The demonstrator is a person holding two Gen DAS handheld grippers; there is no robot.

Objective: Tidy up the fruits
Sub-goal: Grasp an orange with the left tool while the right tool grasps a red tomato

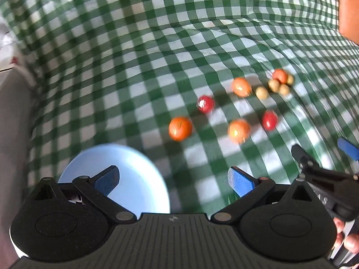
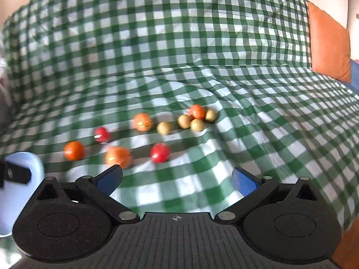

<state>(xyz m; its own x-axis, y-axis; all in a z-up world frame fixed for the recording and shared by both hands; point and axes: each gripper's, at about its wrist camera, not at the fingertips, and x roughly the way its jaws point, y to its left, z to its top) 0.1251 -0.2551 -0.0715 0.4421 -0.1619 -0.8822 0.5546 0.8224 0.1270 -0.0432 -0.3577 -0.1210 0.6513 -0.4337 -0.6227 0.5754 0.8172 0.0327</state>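
Both black hand-held grippers (image 1: 175,180) (image 2: 177,179) carry blue finger pads.

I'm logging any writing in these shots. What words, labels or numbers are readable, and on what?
"A S": pale raised letters, partly cut off, on the side of the right hand-held gripper, seen from the left wrist view.
Fruits, blue plate and checked cloth: no text.

Left gripper (image 1: 174,180) and right gripper (image 2: 177,178) both held level, jaws spread wide and empty; fingers (image 1: 346,239) grip the right handle.
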